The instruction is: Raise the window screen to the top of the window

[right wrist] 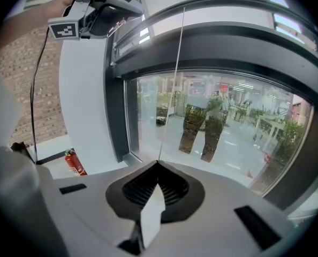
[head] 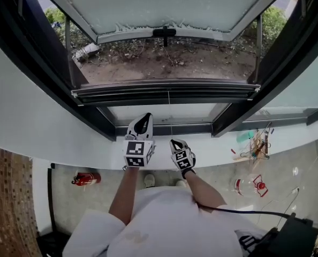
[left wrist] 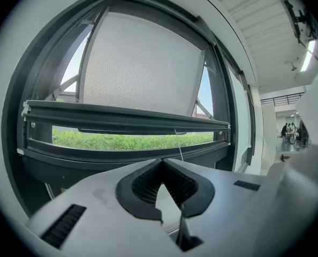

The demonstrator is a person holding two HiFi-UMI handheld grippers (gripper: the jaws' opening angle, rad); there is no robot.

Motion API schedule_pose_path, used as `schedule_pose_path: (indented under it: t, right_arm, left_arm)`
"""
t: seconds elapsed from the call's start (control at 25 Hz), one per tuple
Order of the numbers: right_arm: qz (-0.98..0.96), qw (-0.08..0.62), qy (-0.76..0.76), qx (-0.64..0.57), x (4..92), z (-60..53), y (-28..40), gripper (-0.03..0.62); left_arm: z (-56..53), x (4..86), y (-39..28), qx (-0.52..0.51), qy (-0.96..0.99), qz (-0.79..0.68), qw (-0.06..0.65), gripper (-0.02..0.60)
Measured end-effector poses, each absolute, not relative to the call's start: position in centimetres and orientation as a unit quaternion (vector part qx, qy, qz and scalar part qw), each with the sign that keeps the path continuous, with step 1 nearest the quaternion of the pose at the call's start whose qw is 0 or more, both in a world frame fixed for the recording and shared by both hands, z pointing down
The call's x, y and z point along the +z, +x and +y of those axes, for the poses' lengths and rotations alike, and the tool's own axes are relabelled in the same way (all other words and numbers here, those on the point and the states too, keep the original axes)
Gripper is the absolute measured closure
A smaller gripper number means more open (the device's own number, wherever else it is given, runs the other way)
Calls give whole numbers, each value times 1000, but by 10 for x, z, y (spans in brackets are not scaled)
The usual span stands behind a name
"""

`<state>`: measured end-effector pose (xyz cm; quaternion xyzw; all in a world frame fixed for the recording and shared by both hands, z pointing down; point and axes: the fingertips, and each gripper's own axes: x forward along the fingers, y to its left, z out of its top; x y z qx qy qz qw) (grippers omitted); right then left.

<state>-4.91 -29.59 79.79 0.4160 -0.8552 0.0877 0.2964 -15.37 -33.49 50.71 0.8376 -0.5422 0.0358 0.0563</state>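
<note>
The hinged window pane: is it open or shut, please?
Open: the pane tilts outward at the bottom, with shrubs showing through the gap beneath.

A white wall (head: 25,116) stands beside a brick wall (head: 6,197), above grey floor (head: 78,208) bearing a red fire extinguisher (head: 85,179).

Bright daylight floods in through the window (head: 164,63), flat and even, shadows faint. Both gripper views bow hard, rims going black. Reflections wash across the glass pane (right wrist: 218,138); the thin cord (right wrist: 172,79) reads sharp, the near plastic goes soft.
</note>
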Motion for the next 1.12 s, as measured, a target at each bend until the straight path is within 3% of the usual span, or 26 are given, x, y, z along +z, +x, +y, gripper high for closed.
schedule_pose_path:
  t: [0.6, 1.12]
  right_arm:
    - [-864, 275, 418, 64, 781, -312, -57, 592]
    - [-879, 208, 425, 49, 734, -340, -82, 592]
  left_arm:
    - [-337, 501, -140, 32, 853, -518, 53, 578]
    - [-344, 495, -140, 21, 855, -516, 54, 578]
